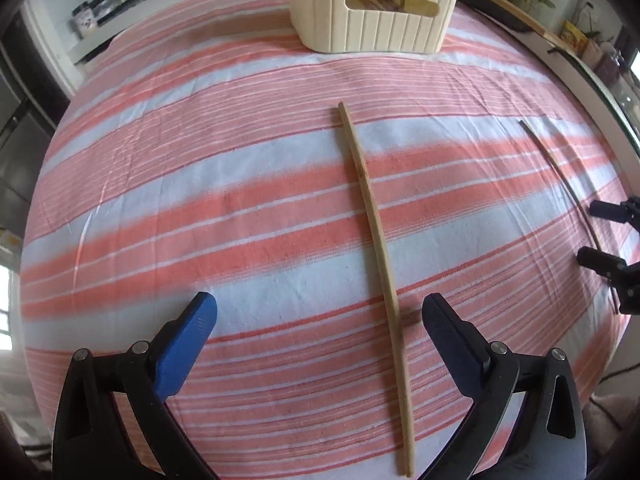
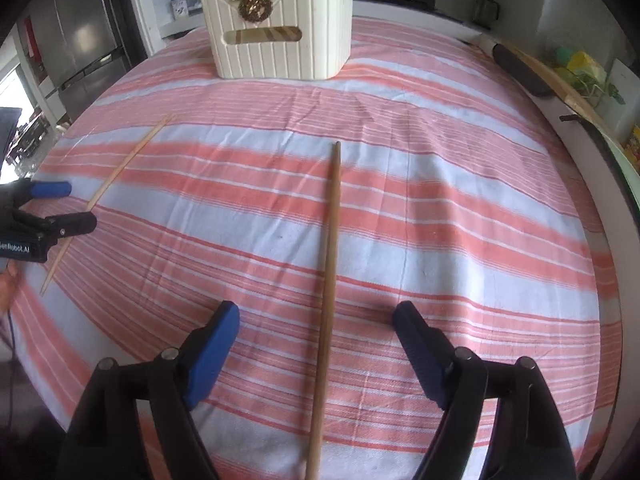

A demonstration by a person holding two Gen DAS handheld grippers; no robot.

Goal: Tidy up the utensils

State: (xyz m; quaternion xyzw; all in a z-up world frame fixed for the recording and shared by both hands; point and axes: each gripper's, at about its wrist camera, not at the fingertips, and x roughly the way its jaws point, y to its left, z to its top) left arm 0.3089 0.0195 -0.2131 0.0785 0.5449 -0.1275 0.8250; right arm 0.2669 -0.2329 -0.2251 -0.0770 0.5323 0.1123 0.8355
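A light bamboo chopstick lies lengthwise on the striped cloth, between the open fingers of my left gripper, nearer the right finger. It also shows in the right wrist view. A darker brown chopstick lies between the open fingers of my right gripper; in the left wrist view it is a thin dark line at the right. A cream ribbed basket with a gold ornament stands at the far end, also in the right wrist view. Both grippers hold nothing.
The table carries a pink and white striped cloth. The right gripper shows at the right edge of the left wrist view; the left gripper at the left edge of the right wrist view. Counters with jars and a fridge surround the table.
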